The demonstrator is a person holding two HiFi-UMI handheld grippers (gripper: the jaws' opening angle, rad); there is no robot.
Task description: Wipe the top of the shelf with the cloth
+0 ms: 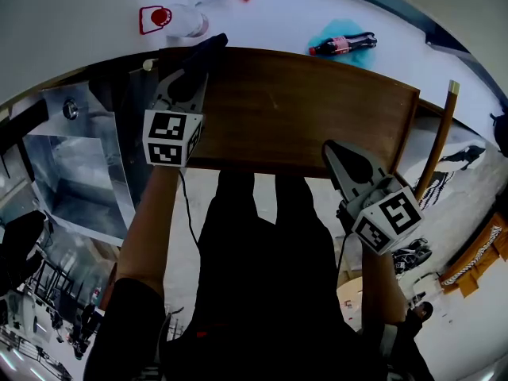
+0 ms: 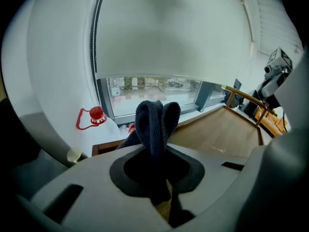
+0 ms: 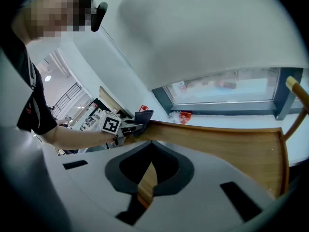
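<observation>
While the left gripper (image 2: 159,178) is clenched on the dark cloth (image 2: 155,122), its folded end stands up past the jaws, over the far left corner of the wooden shelf (image 1: 302,109); whether it touches the wood cannot be told. The right gripper (image 3: 145,187) sits at the shelf's near edge toward the right corner, its jaws drawn together on nothing, with only a thin slit of wood showing between them. Beyond the far edge, a pale jug (image 1: 181,21) with a red cap and red handle stands by the left corner, its contents unclear. A bottle (image 1: 343,44) of dark liquid lies on its side on a teal patch.
</observation>
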